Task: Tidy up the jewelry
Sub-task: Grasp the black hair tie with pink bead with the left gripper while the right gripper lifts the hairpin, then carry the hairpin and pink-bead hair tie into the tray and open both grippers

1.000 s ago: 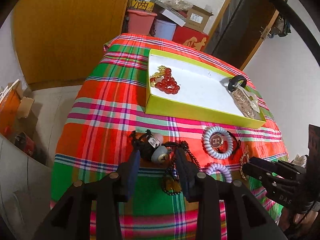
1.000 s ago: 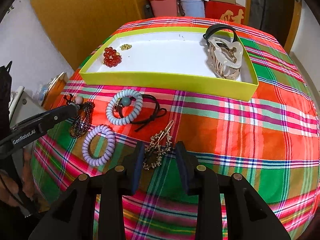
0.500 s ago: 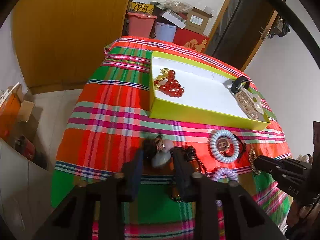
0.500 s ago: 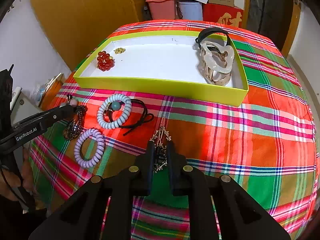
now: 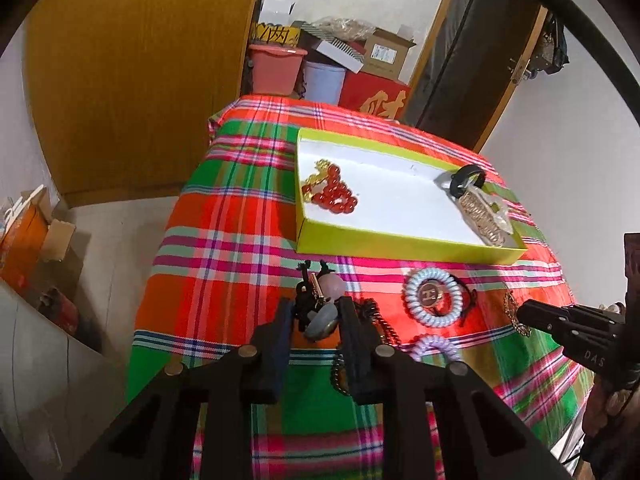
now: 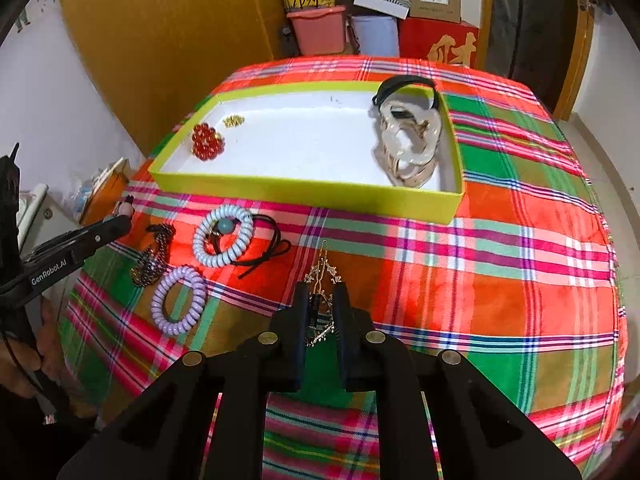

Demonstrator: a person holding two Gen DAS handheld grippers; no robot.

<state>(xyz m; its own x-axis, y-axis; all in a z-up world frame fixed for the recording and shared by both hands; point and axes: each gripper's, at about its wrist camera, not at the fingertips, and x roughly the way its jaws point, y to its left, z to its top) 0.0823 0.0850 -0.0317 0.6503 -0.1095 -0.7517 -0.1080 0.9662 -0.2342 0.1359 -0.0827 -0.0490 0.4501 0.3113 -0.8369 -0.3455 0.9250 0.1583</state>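
Two grippers are seen over a plaid tablecloth [image 6: 460, 272]. The left gripper [image 5: 314, 316] is closing, its jaws narrowed around a black cord charm with grey and pink stones [image 5: 320, 304]; whether the pads already press on it cannot be told. The right gripper [image 6: 320, 308] is clenched on a gold filigree hair clip [image 6: 322, 276], which is pinched between the two pads. Near them on the cloth are laid a lilac coil hair tie [image 6: 178, 300], a dark bead chain [image 6: 154, 256] and a pale blue coil hair tie [image 6: 223, 236] with a black cord. Farther back, a lime-green tray [image 6: 304, 192] with a white floor is set on the cloth; a red bead bracelet [image 6: 206, 142] and a small gold piece [image 6: 233, 121] are held in its left end, a clear claw clip [image 6: 408, 144] and a black band [image 6: 404, 84] in its right end. Beyond the table, a pink bin [image 6: 318, 28], cardboard boxes and a wooden door are seen.
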